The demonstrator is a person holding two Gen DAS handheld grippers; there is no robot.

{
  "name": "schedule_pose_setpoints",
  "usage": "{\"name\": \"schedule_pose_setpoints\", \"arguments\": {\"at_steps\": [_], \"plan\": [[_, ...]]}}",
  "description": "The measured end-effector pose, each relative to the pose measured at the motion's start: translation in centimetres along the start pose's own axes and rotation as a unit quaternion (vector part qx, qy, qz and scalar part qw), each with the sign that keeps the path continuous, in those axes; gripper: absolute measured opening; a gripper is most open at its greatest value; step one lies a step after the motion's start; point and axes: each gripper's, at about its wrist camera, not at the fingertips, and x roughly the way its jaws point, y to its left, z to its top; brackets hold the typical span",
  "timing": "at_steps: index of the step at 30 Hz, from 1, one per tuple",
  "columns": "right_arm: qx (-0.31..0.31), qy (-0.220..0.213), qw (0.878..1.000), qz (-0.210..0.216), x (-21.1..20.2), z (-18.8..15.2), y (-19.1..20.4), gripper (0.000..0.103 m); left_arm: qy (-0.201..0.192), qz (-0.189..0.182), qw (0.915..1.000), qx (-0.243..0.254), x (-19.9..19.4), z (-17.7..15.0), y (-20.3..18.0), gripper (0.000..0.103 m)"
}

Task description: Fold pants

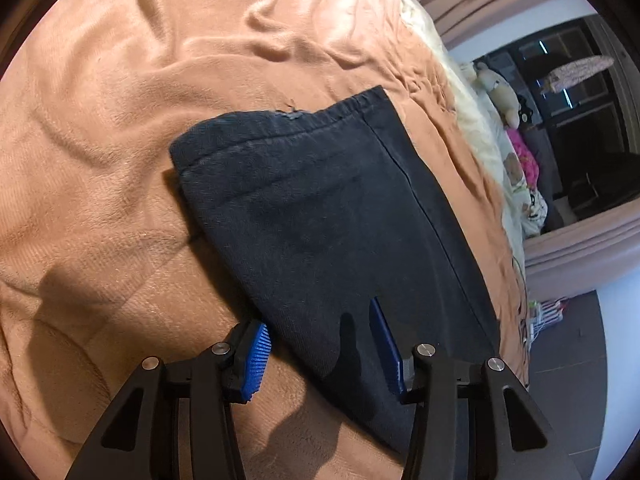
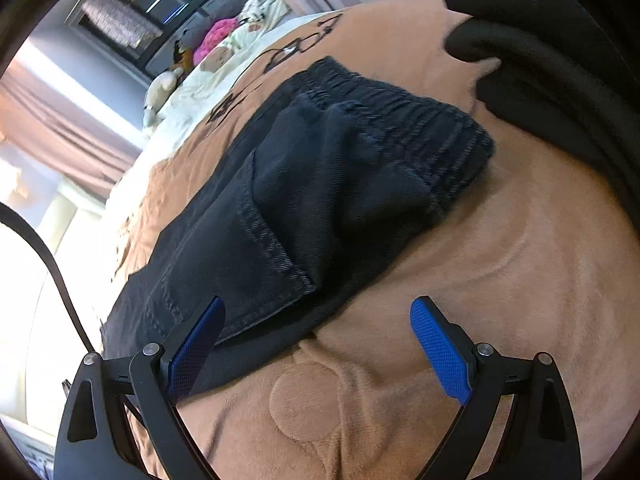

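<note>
The left gripper (image 1: pixel 320 344) has its jaws spread, tilted steeply downward over the near end of the dark pants (image 1: pixel 320 216). Its blue pads (image 1: pixel 256 360) straddle the cloth: one pad sits just off the edge of the fabric over the blanket, the other lies over the dark cloth itself. A strip of the pants lies between them, but the pads do not press on it. The black linkage arms frame the bottom of the left wrist view, rolled somewhat so that one jaw stands higher than the other.

The right gripper (image 2: pixel 318 344) likewise has its jaws wide apart and holds nothing. One blue pad rests against or just over the near edge of the pants (image 2: pixel 320 184); the other hangs over bare blanket, apart from the cloth. This gripper angles down toward the bed, less steeply than the left one.

The pants lie folded in a compact, roughly rectangular stack on the orange-brown blanket (image 1: pixel 120 120) that covers the bed. The elastic waistband (image 2: pixel 400 108) is at the far end in the right wrist view, with a pocket seam across the upper layer. Beyond it, dark padded shapes (image 2: pixel 540 60) fill the upper corner; what they are cannot be told.

Further out, a cream sheet (image 1: pixel 472 120) borders the blanket, with soft toys (image 1: pixel 500 88) along the bed's far side, pinkish curtains (image 1: pixel 580 248) and a dark window (image 1: pixel 580 120).
</note>
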Motion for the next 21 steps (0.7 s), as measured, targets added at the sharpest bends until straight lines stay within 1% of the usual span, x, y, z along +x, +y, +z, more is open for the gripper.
{"name": "schedule_pose_setpoints", "arguments": {"at_steps": [3,4,5,6,7,11,14,15,16,17,18,19,21], "plan": [[0.021,-0.012,1.0,0.013,-0.2,-0.3,-0.7,0.094,-0.003,0.004,1.0,0.0,0.6,0.2,0.0,0.049],[0.027,-0.016,0.999,0.016,-0.1,-0.3,-1.0,0.094,-0.007,0.007,1.0,-0.001,0.7,0.3,0.1,0.043],[0.03,-0.019,0.999,0.017,0.0,-0.3,-1.2,0.094,-0.01,0.017,0.9998,0.0,0.9,0.5,0.1,0.039],[0.033,-0.022,0.999,0.018,0.1,-0.3,-1.3,0.094,-0.013,0.027,0.9996,0.002,1.2,0.7,-0.1,0.033],[0.037,-0.026,0.999,0.02,0.2,-0.3,-1.5,0.094,-0.016,0.031,0.9994,0.002,1.3,0.9,-0.1,0.032],[0.047,-0.039,0.998,0.027,0.9,-0.3,-1.7,0.094,-0.023,0.026,0.9993,-0.009,1.5,1.5,0.1,0.032],[0.041,-0.045,0.998,0.02,1.6,-0.4,-1.5,0.088,-0.028,0.038,0.9989,-0.004,1.7,1.8,-0.4,0.032],[0.041,-0.047,0.998,0.02,1.7,-0.5,-1.4,0.086,-0.03,0.043,0.9986,-0.002,1.7,1.9,-0.5,0.029],[0.042,-0.048,0.998,0.02,1.9,-0.5,-1.4,0.081,-0.034,0.055,0.9979,0.003,1.7,2.0,-0.7,0.015],[0.043,-0.051,0.998,0.021,1.9,-0.4,-1.4,0.069,-0.044,0.072,0.9963,0.013,1.6,2.1,-1.0,0.012],[0.044,-0.052,0.997,0.021,2.0,-0.2,-1.5,0.059,-0.05,0.076,0.9956,0.02,1.4,2.0,-1.2,0.009],[0.047,-0.051,0.997,0.018,2.0,-0.1,-1.7,0.04,-0.056,0.081,0.9948,0.026,1.3,2.0,-1.5,0.006],[0.054,-0.053,0.997,0.031,1.8,-0.2,-1.9,0.035,-0.071,0.088,0.993,0.035,0.6,2.1,-2.4,0.005]]}}
